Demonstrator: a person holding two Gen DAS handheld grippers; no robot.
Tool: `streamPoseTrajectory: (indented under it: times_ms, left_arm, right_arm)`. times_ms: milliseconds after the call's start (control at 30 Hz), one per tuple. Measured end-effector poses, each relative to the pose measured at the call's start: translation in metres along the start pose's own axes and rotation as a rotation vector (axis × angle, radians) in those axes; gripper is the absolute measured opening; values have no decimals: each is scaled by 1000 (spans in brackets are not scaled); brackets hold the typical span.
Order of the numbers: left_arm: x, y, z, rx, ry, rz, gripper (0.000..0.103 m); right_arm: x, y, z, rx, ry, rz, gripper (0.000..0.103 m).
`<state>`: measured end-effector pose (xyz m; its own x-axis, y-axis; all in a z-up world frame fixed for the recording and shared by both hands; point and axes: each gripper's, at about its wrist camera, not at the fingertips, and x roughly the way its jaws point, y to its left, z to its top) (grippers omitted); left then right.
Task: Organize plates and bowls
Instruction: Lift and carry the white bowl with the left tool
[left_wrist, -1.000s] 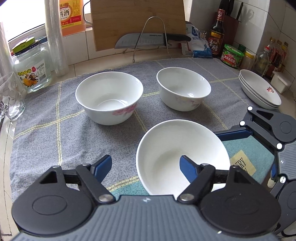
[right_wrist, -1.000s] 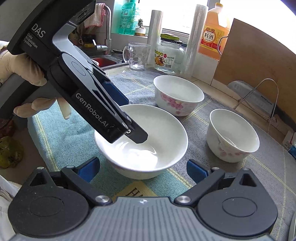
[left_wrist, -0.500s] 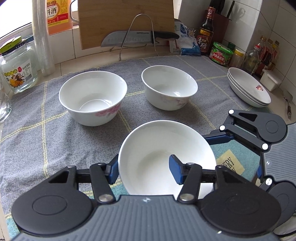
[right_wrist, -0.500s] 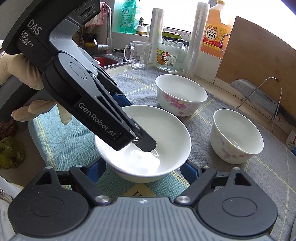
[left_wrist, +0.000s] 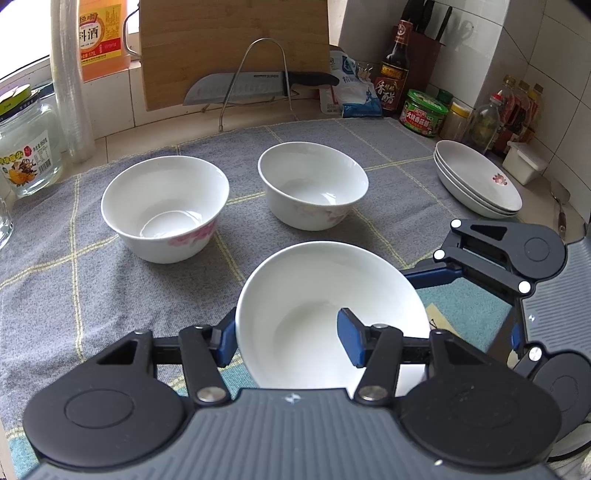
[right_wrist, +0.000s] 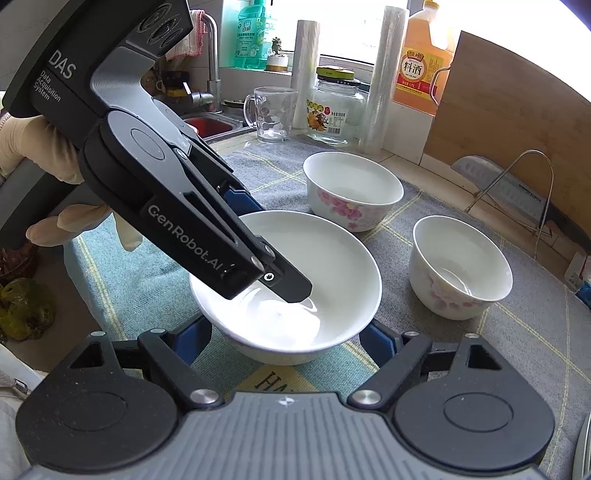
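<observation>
A wide white bowl (left_wrist: 325, 295) sits on the grey cloth (left_wrist: 74, 280) nearest me. My left gripper (left_wrist: 286, 338) is shut on its near rim, one finger inside, one outside. In the right wrist view the same bowl (right_wrist: 332, 266) lies between the fingers of my right gripper (right_wrist: 284, 338), which is closed in against its outer sides. Two smaller flowered bowls (left_wrist: 164, 206) (left_wrist: 312, 190) stand behind it, apart from each other. A stack of shallow plates (left_wrist: 476, 179) sits at the right edge of the cloth.
A knife on a wire rack (left_wrist: 258, 86) and a cutting board (left_wrist: 232, 48) stand at the back. Sauce bottles and jars (left_wrist: 424, 114) crowd the back right. A glass jar (left_wrist: 26, 147), a mug (right_wrist: 271, 114) and a sink (right_wrist: 210, 125) are at the left.
My left gripper closed on the wide bowl's rim. My right gripper's fingers closed in from wide open until they sit against the bowl's sides. The bowl tilted and rose slightly.
</observation>
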<state>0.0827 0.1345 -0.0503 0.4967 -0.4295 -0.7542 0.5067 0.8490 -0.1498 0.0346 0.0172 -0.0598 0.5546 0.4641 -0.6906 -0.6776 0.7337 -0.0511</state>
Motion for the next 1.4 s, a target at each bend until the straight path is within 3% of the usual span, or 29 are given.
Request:
streamPoseTrajectory:
  times_ms: [900, 1400]
  left_arm:
    - [42, -77, 42, 88, -15, -109, 54]
    - [74, -91, 51, 81, 18, -107, 54]
  right_arm:
    - [-57, -61, -43, 84, 22, -101, 90]
    - [-50, -91, -60, 90, 55, -83, 90]
